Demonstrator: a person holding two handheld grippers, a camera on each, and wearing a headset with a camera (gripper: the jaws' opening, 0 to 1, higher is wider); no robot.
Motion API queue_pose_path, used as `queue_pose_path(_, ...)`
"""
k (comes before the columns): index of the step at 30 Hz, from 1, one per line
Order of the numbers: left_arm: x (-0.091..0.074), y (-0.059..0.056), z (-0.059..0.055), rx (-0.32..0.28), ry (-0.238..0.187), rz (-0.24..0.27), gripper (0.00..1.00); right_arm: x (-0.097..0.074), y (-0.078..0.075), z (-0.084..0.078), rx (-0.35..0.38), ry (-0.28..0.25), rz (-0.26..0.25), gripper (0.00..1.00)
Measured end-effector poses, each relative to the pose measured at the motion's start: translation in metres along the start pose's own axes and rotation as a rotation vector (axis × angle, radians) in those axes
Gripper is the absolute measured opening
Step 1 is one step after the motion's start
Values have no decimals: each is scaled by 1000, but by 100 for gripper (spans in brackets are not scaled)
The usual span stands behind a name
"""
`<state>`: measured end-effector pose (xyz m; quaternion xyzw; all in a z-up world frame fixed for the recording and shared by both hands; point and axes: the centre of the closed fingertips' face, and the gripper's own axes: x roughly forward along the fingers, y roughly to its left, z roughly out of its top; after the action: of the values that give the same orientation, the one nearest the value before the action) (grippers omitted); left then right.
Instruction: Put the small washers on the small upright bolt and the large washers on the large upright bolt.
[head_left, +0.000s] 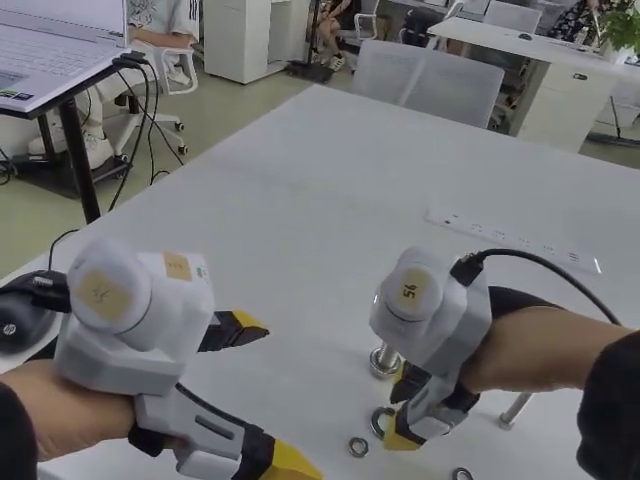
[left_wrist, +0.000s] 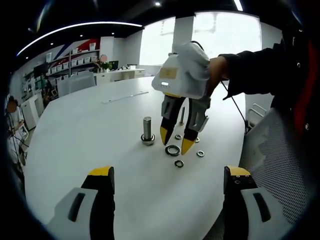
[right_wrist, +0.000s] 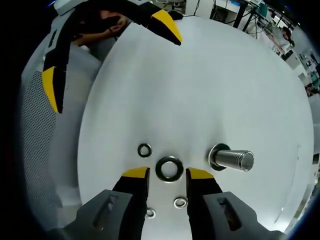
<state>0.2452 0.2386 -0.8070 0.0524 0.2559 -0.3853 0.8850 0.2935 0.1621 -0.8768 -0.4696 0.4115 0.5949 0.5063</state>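
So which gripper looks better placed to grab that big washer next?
Right. The right gripper hangs open just over the large washer, beside the large bolt; the left gripper sits open farther back.

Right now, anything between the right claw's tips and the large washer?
Nothing. In the right gripper view, the large washer lies on bare table, in the gap between the tips of the open right claw.

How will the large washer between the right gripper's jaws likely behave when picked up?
The large washer looks like shiny metal: probably rigid and dense for its size. Lying flat on the smooth table, it may slide or slip from the right gripper and its open jaws. Tipped on edge, it could roll.
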Motion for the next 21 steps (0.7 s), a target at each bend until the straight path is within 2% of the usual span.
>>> queue_pose_path(21,0,0,1,-3,-8,1,90,3,-2,-4,-22,17,-12,27)
